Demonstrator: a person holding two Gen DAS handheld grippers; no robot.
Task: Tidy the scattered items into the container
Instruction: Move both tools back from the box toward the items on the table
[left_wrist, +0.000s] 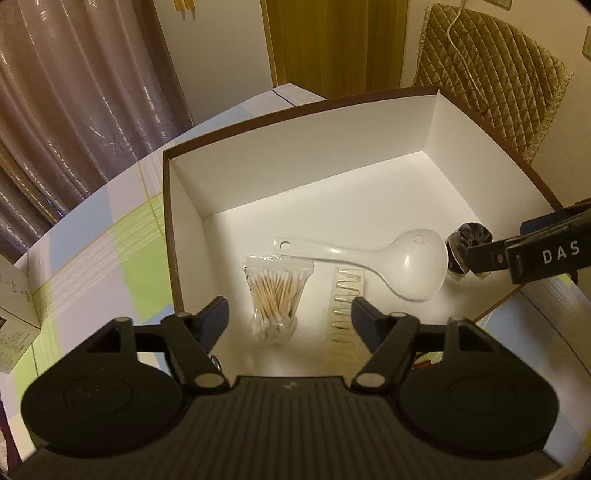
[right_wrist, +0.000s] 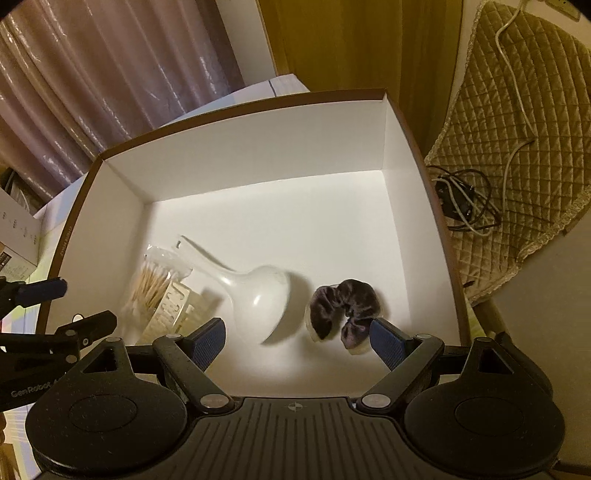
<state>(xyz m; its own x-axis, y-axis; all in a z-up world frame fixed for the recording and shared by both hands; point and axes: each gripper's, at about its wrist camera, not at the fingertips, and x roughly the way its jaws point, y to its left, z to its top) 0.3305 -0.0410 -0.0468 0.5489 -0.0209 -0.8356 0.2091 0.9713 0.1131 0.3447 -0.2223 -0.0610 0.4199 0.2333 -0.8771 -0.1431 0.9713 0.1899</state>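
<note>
A brown box with a white inside (left_wrist: 258, 155) (right_wrist: 258, 136) stands on the table. In it lie a bag of cotton swabs (left_wrist: 275, 295) (right_wrist: 153, 284), a strip of hair pins (left_wrist: 343, 306) (right_wrist: 171, 306), a white rice spoon (left_wrist: 406, 258) (right_wrist: 258, 291) and a dark velvet scrunchie (left_wrist: 467, 236) (right_wrist: 340, 306). My left gripper (left_wrist: 290, 317) is open and empty above the swabs and pins. My right gripper (right_wrist: 297, 338) is open and empty over the box's near side, its right finger close beside the scrunchie. In the left wrist view the right gripper's fingers (left_wrist: 480, 256) reach in from the right.
The table has a pastel checked cloth (left_wrist: 110, 240). A white carton (left_wrist: 14, 295) (right_wrist: 18, 236) stands to the left of the box. A quilted tan cushion with cables (right_wrist: 517, 166) (left_wrist: 491, 74) lies to the right. Curtains hang behind.
</note>
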